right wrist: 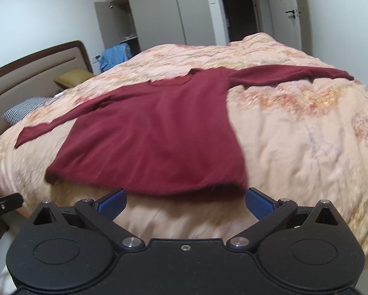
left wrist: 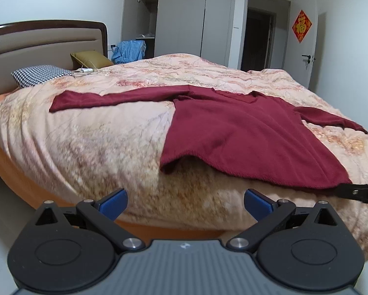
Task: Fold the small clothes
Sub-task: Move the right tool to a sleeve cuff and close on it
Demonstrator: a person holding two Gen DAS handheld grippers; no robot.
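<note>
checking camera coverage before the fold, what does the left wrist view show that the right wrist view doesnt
Only the left wrist view: a white charger with its cable lying by the pillows, and the right tongs' tip coming in at the sweater's hem corner.

Only the right wrist view: the left tongs' tip at the frame's left edge, beside the bed.

Both: the dark red sweater spread flat with sleeves out on the floral quilt, the headboard, pillows, blue clothing by the open wardrobe, the red door ornament, and each view's own tongs spread open.
</note>
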